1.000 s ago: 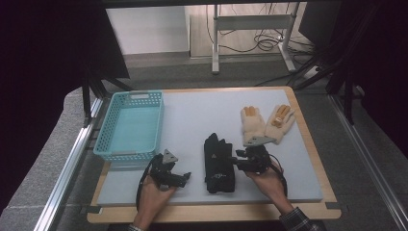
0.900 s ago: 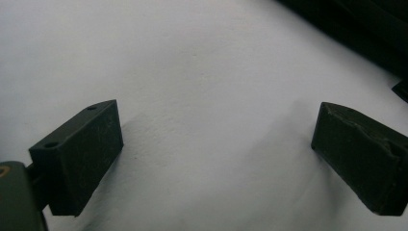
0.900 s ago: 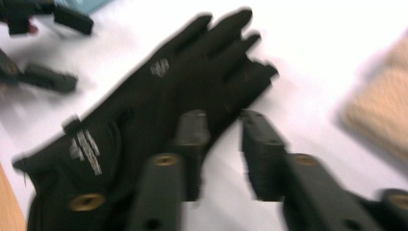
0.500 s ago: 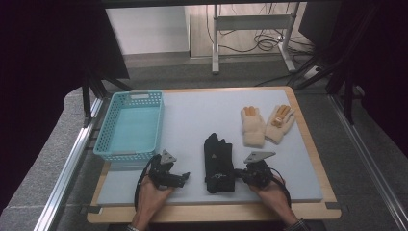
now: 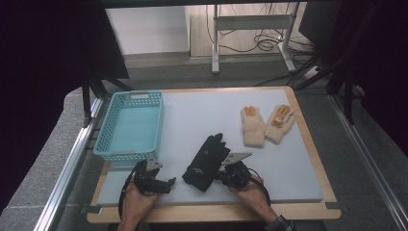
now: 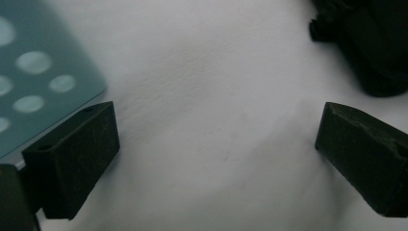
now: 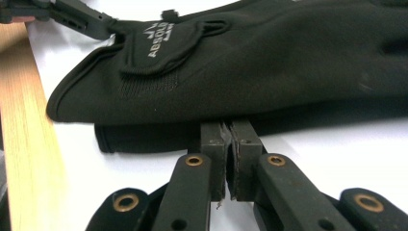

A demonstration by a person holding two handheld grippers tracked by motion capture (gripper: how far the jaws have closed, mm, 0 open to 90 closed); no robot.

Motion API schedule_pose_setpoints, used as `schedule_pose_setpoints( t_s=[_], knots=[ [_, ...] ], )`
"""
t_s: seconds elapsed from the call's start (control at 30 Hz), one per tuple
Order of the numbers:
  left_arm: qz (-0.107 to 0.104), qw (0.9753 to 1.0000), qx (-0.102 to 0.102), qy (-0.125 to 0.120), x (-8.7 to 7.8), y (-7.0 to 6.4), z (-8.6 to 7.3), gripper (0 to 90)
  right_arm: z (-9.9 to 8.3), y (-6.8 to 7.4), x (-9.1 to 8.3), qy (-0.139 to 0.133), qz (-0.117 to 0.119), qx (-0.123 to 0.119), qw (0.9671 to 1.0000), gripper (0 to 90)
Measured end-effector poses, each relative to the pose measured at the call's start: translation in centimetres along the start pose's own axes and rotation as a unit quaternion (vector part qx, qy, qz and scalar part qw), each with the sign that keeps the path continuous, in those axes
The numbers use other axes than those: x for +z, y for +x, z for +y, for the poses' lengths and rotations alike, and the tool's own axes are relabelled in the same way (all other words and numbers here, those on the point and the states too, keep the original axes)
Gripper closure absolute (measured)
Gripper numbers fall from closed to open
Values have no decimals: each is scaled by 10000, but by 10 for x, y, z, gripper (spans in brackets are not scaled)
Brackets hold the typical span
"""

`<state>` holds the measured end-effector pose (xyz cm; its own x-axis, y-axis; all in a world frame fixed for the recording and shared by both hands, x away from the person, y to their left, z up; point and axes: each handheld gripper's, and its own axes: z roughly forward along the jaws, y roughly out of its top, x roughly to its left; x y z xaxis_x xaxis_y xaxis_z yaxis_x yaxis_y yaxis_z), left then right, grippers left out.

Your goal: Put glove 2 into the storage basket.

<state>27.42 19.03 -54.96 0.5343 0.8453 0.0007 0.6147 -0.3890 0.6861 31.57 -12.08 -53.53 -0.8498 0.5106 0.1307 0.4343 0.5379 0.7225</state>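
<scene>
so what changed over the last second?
The right gripper drew back toward the near table edge and now sits at the cuff end of the black gloves, jaws shut together at the lower glove's edge; whether they pinch fabric is unclear. The black gloves turned a little, fingers now angled to the right. The left gripper stayed put, jaws open over the mat. The basket and tan gloves did not move.

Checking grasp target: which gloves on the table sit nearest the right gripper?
The stacked black fabric gloves, right beside the right gripper, whose jaws are shut at their edge. The cream knitted gloves lie farther back, near the table's right edge.
</scene>
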Motion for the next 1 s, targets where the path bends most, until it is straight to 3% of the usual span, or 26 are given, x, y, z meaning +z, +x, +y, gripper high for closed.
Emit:
schedule_pose_setpoints(
  t_s=[0.23, 0.33, 0.67, 0.83, 1.0],
  knots=[
    [-180, 9997, -149, -92, 2, 6, -4, 0, 8, 3, 10, -8, 24, -53, 10000, 819],
    [-174, 9996, -169, -108, 3, 6, -5, 0, 5, -2, 1, -58, -55, -12, 10000, 767],
    [-180, 9996, -175, -153, 3, 6, -5, 0, -12, -37, -39, -264, -728, 257, 9967, 575],
    [-200, 9995, -194, -141, 3, 7, -5, 0, -29, -61, -67, -336, -1206, 473, 9910, 398],
    [-200, 9995, -194, -144, 3, 6, -5, 0, -47, -79, -83, -297, -1576, 686, 9847, 293]
  ],
)
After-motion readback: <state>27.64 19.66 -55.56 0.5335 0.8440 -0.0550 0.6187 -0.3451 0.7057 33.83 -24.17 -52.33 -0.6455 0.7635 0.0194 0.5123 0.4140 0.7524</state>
